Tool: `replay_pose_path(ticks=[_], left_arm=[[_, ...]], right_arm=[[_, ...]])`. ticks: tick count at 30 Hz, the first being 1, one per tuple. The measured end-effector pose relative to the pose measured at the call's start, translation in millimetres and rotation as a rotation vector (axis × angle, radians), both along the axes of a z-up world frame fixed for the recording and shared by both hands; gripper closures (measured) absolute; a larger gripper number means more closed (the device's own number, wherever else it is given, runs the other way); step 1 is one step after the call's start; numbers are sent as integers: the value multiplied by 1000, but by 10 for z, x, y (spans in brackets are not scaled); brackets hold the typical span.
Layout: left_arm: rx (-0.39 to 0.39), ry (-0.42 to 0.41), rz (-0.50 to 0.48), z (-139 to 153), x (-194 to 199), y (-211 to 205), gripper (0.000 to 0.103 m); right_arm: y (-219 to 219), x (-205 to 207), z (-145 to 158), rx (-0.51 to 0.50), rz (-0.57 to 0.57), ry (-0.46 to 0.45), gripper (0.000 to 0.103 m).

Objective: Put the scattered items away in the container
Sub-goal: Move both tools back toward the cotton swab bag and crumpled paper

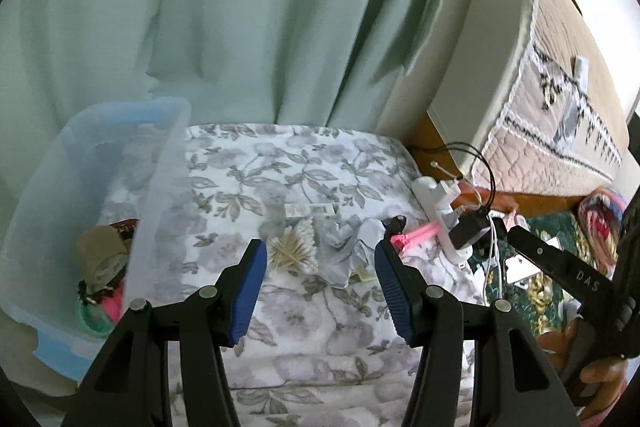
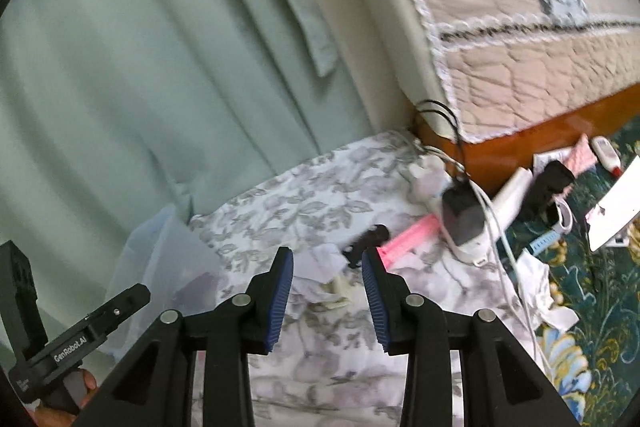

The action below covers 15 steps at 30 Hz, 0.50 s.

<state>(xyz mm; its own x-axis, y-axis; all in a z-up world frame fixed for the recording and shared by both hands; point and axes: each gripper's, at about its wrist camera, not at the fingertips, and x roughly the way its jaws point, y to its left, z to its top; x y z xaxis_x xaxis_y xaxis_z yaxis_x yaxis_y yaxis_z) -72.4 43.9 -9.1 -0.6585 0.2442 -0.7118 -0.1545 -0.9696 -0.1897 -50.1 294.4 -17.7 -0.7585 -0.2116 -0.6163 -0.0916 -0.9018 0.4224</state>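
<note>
Hovering over a floral bedspread [image 1: 320, 339], I hold both hand-held grippers spread and carrying nothing, with the scattered items lying ahead of them. From the left wrist view, the left gripper [image 1: 320, 283] frames a fan of cotton swabs [image 1: 291, 251] and a crumpled tissue [image 1: 347, 251]; a small white packet [image 1: 308, 209] lies just beyond them. The clear plastic container [image 1: 160, 187] sits to the left on the same spread and already holds a tan roll and a few coloured bits.

From the right wrist view, the right gripper [image 2: 327, 281] points at the same tissue [image 2: 320, 267], with a black razor head [image 2: 366, 241] on a pink handle [image 2: 408, 231] lying just past it, its far end beside a white power strip [image 2: 472, 227] with a black adapter plugged in.

To do this step well, I judge the swabs the harder pick: they are loose and thin, so I would come down with the left jaws across the bundle's narrow waist and close slowly. The soft bedding will give, so I would press lightly to avoid pinching cloth. The right gripper suits the razor, taken by the handle and kept away from the cables [image 2: 500, 247].
</note>
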Motion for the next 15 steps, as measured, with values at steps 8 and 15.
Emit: replay_pose_path(ticks=[8,15], left_arm=[[4,-57,-56,-336,-166,132,46],[33,-151,-36,-681,-358,87,46]], right_arm=[[64,-149,-372,-26,15,-108,64],[-149,-293,-571,-16,111,-153,64]])
